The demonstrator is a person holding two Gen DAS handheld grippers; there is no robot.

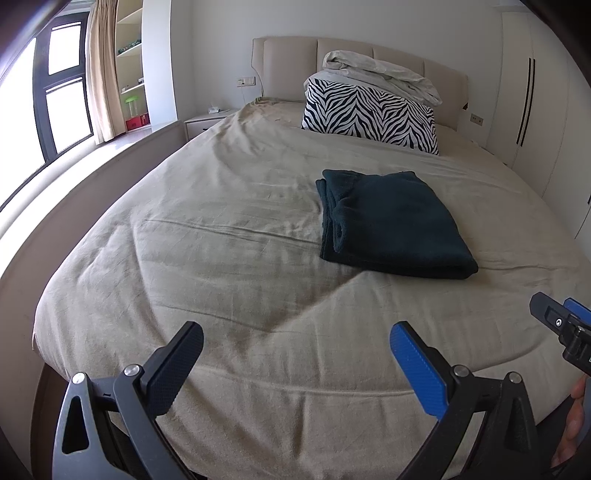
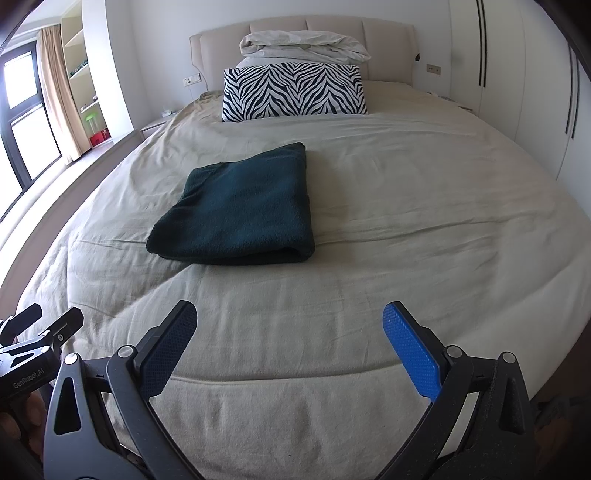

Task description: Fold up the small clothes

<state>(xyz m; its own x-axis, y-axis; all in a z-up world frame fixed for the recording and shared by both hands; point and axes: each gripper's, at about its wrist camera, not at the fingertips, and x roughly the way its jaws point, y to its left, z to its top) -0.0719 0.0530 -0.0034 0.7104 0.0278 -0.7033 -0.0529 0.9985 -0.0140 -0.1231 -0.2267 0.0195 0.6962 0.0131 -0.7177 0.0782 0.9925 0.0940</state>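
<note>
The left gripper fills the bottom of the left wrist view with its two fingers spread wide and nothing between them, one black pad on the left and one blue on the right, both hanging over the near end of the bed. The right gripper is likewise spread wide and holds nothing at the bottom of the right wrist view, its blue pad on the right. Each tool shows in the other's picture: the right gripper pokes in at the lower right edge of the left wrist view, and the left gripper sits at the lower left edge of the right wrist view, where part of a hand wraps its handle. Beyond the fingers, well apart from both, a dark teal garment lies folded into a thick rectangle on the beige bed cover, right of centre in the left wrist view and left of centre in the right wrist view. Farther up the frame, a zebra-print pillow leans near the padded headboard, with a crumpled pale duvet piled on top. A window with a curtain occupies the upper left.
</note>
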